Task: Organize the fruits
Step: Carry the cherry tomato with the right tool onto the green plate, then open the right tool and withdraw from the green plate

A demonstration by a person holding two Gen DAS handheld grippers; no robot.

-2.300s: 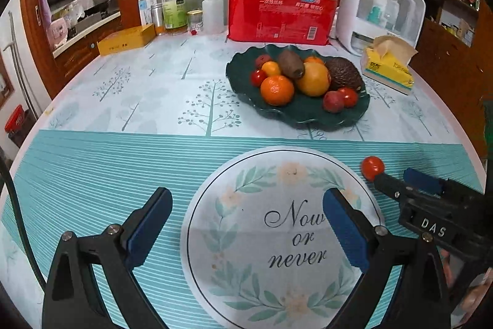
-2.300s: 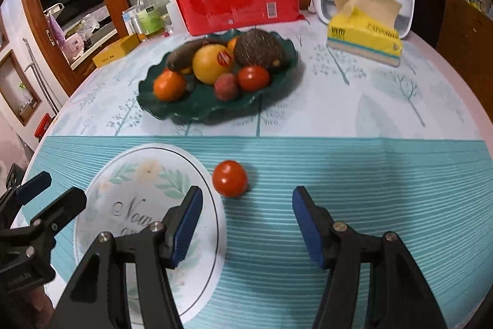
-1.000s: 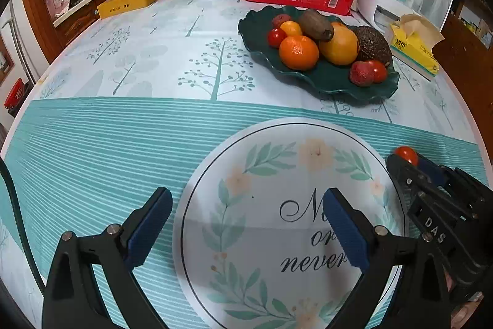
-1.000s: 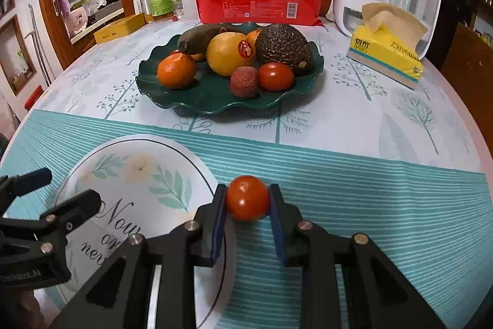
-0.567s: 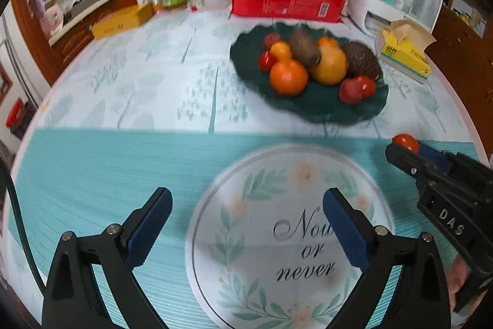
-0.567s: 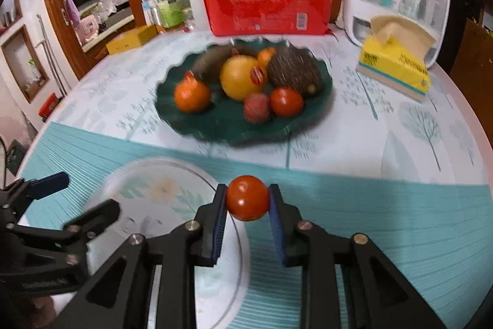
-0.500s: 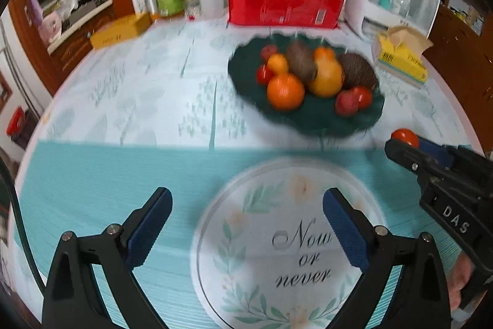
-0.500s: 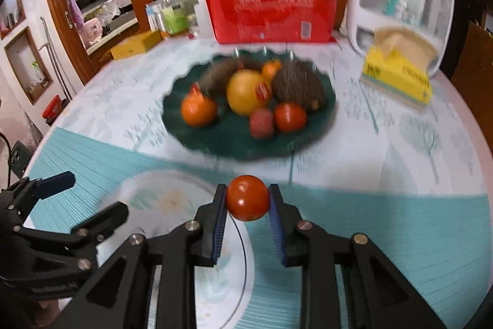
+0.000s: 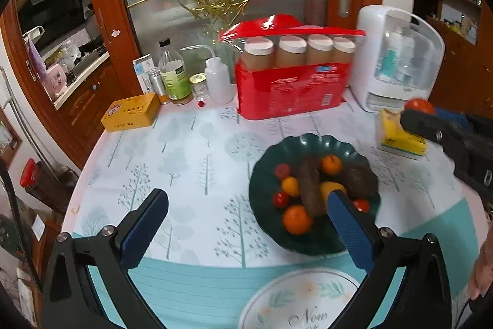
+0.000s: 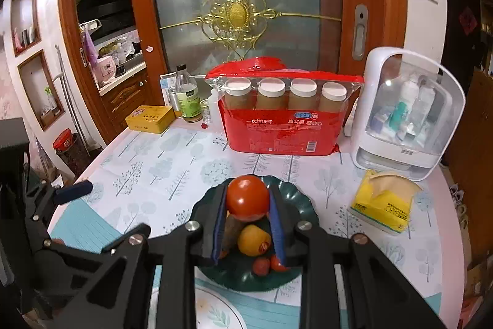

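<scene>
Left gripper (image 9: 246,224): jaws spread wide, holding nothing, hanging over the table's near edge; keep it clear. Green plate (image 10: 297,196) sits mid-table, crowded with fruit. Right gripper (image 10: 248,207): fingers clamped on the tomato (image 10: 247,197), raised above the plate. Lower it toward a bare patch of the plate, likely near the rim, then release gently so nothing rolls.

The table (image 10: 148,174) bears a green fruit plate (image 10: 295,199), red cup pack (image 10: 280,131), tissue pack (image 10: 385,208) and yellow box (image 10: 151,119).
</scene>
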